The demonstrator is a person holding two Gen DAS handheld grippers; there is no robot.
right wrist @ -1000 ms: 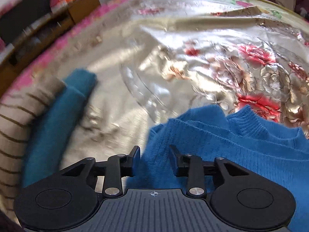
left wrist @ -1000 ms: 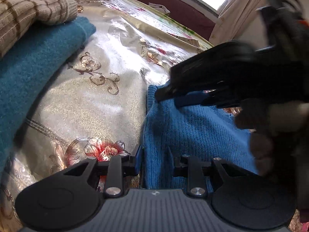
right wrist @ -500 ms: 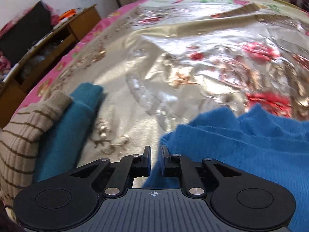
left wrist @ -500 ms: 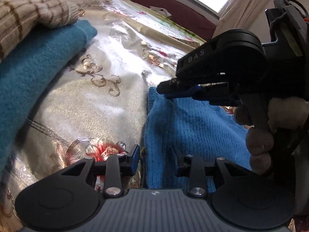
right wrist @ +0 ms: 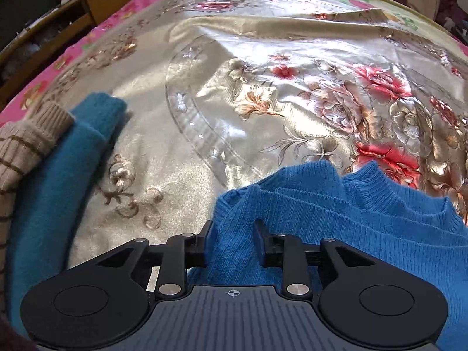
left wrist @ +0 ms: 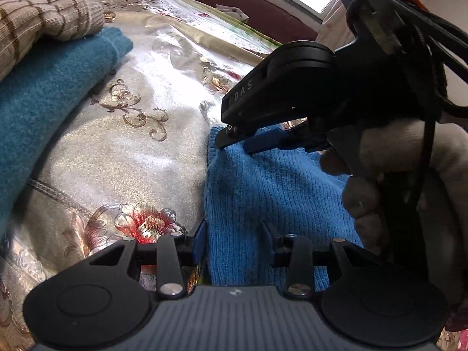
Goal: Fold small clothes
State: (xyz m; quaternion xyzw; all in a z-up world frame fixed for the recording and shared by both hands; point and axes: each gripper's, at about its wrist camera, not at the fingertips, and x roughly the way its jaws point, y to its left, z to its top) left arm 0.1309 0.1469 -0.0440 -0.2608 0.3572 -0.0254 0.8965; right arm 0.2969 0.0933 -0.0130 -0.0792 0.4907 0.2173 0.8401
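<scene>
A bright blue knit sweater [left wrist: 272, 193] lies on a shiny floral bedspread [left wrist: 140, 152]. My left gripper [left wrist: 234, 234] is open, its jaws straddling the sweater's near left edge. My right gripper [left wrist: 234, 142] shows in the left wrist view, low over the sweater's far left corner. In the right wrist view the right gripper [right wrist: 231, 231] is open, with the blue sweater [right wrist: 336, 222] bunched between its jaws. The sweater's ribbed collar [right wrist: 389, 187] shows at the far edge.
A folded teal sweater [left wrist: 55, 93] with a beige striped sweater [left wrist: 38, 26] on top lies at the left; both also show in the right wrist view [right wrist: 52, 175]. A wooden cabinet [right wrist: 73, 20] stands beyond the bed's pink edge.
The right gripper shut half a second ago and has opened again on the sweater's corner. The left gripper has stayed open at the sweater's edge.
</scene>
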